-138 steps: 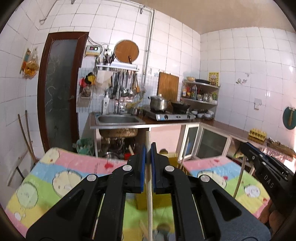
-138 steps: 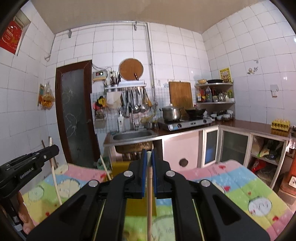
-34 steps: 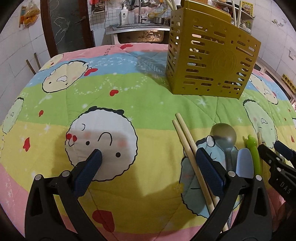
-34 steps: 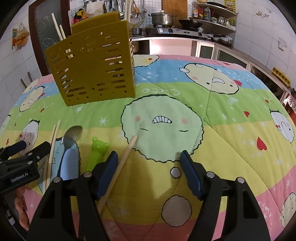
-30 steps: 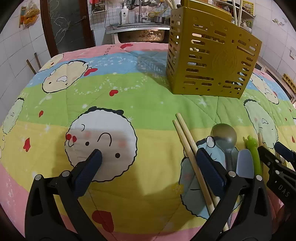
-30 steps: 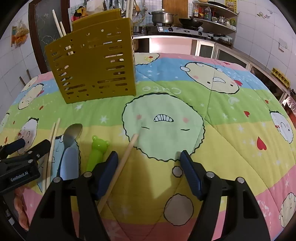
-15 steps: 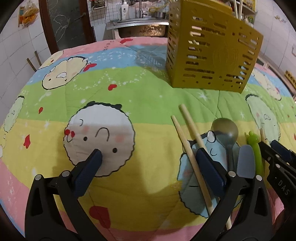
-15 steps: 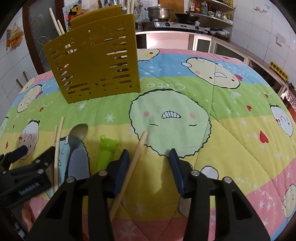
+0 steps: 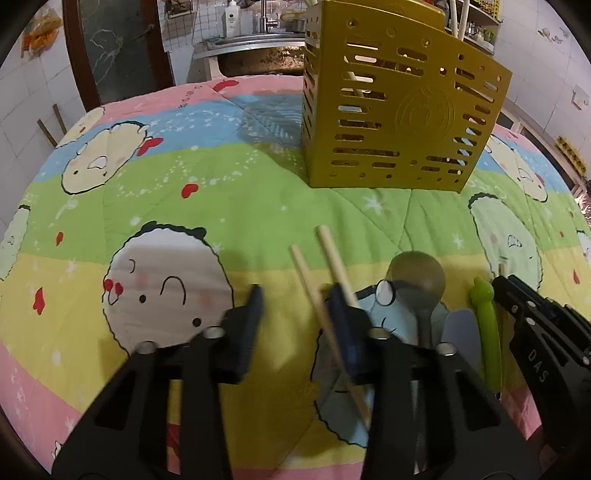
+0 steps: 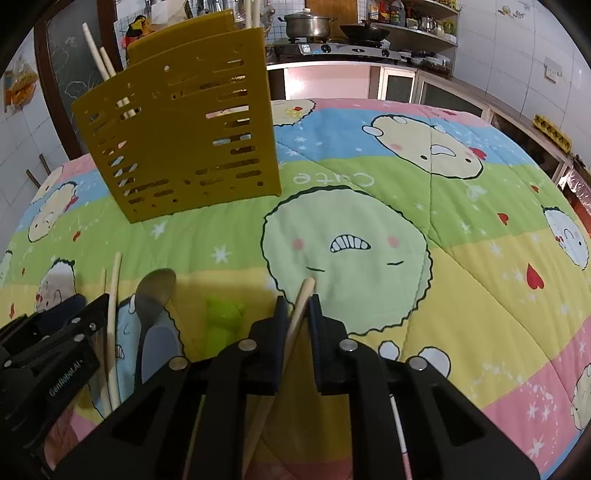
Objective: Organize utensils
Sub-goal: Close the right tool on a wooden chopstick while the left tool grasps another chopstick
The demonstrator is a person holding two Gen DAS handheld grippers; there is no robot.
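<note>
right gripper [image 10: 295,306]: black frame, blue pads, jaws nearly together around a pale wooden chopstick [image 10: 301,299]; a sliver of gap shows on each side, so firm contact cannot be told. stick tip pokes out just ahead of the pads, lying on the quilt.
left gripper [image 9: 295,306]: jaws partly apart, blurred. left pad [image 9: 251,317] sits on bare quilt, right pad overlaps a pair of pale wooden chopsticks [image 9: 317,273]; the thinner one runs between the jaws, nothing clamped.
other utensils: grey metal spoon with grey-blue handle [image 9: 421,280] lies just right of the pair; green frog-topped plastic stick [image 9: 487,317] is next, near the right gripper's tip.
same from right wrist: spoon [image 10: 153,295] and green frog piece [image 10: 223,321] lie between the two grippers, flat on the quilt.
holder: yellow slotted plastic utensil holder [image 9: 399,110] stands upright further back on the quilt, well apart from the loose utensils; wooden sticks [image 10: 98,55] rise out of its top.
surface: pastel striped cartoon quilt [image 10: 443,221] covers the table.
background: stove with a steel pot [image 10: 308,24] on the counter behind.
</note>
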